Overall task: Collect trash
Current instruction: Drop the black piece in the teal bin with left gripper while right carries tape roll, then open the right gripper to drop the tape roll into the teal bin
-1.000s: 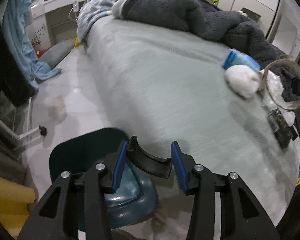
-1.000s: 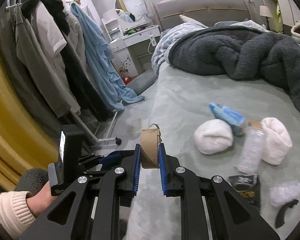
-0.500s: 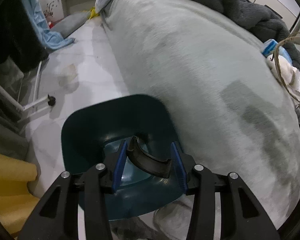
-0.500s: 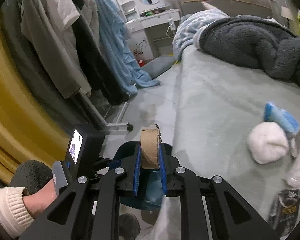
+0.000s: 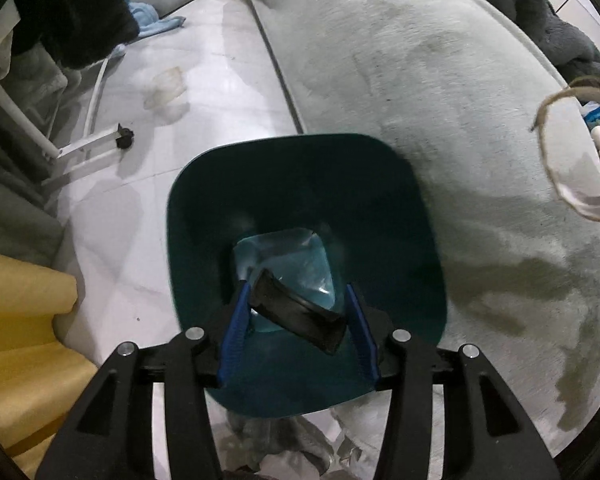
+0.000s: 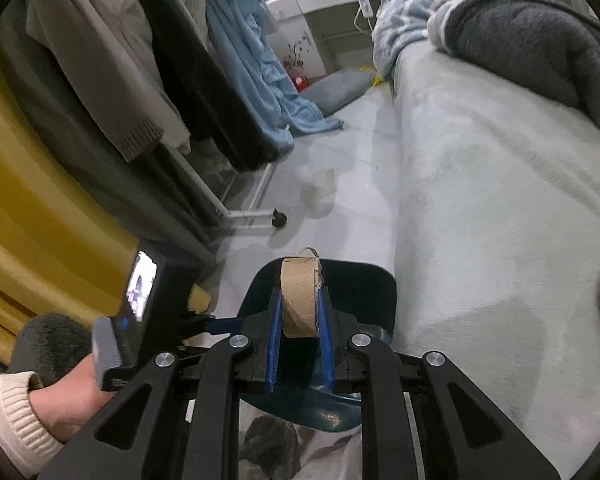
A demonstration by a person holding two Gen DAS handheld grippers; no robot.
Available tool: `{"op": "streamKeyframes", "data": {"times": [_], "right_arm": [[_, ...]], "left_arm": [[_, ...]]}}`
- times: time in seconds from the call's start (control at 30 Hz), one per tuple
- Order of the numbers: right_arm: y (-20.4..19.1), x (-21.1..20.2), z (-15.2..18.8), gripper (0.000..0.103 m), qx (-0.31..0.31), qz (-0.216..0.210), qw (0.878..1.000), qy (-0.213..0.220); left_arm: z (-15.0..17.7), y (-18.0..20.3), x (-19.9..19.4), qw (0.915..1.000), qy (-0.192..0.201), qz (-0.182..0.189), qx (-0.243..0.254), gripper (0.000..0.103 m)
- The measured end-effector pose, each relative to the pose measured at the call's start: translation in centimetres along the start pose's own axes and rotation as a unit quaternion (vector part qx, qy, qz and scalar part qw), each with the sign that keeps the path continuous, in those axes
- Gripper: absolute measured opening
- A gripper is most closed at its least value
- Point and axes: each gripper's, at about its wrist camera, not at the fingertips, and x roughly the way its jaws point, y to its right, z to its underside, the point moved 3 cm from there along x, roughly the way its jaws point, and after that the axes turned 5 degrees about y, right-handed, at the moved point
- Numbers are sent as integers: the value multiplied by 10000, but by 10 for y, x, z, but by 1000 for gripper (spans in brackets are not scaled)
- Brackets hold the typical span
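Observation:
A dark teal bin (image 5: 300, 184) stands on the floor against the bed's edge, with a clear plastic piece (image 5: 296, 264) at its bottom. My left gripper (image 5: 300, 316) points down into the bin's mouth, shut on a black curved piece (image 5: 296, 312) that lies tilted between the blue pads. My right gripper (image 6: 298, 320) is shut on a brown cardboard tape ring (image 6: 298, 300) and hangs over the bin (image 6: 364, 280). The same ring (image 5: 556, 152) shows at the right edge of the left wrist view.
The bed's pale green cover (image 5: 460, 100) lies right of the bin, with a dark grey blanket (image 6: 540, 52) further back. A clothes rack's foot (image 6: 276, 220), hanging clothes and a yellow curtain (image 6: 28, 200) stand on the left. A hand (image 6: 60, 396) holds the left gripper's handle.
Both grippers have swung from above the bed to over the bin and dropped lower. The black piece has tilted between the left pads. The ring stays clamped.

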Motion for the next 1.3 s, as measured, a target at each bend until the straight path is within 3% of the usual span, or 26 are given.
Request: {"op": "streamKeyframes", "data": {"times": [0.1,0.23,0.63,0.93,1.3], "right_arm": [[-2,13,1,18,-14,8,9999,-137],[-4,35,5,17,-50,40,9993,-358],[-5,72,14,17,-60,119,9970,-766],[3,93,27,18,-76,265,9942,-1036],[7,110,41,18,-148,403,9906,-1295]], "left_arm": [[1,-9,-2,9999,-19,16,-104,52],[-1,-18,-12,9995,87,108,-275,63],[-12,-36,-52,9958,786,124,-460,76],[-27,-24,-98,9821,1847,197,-296,83],[-37,8,-151,9555,2937,187,221,86]]}}
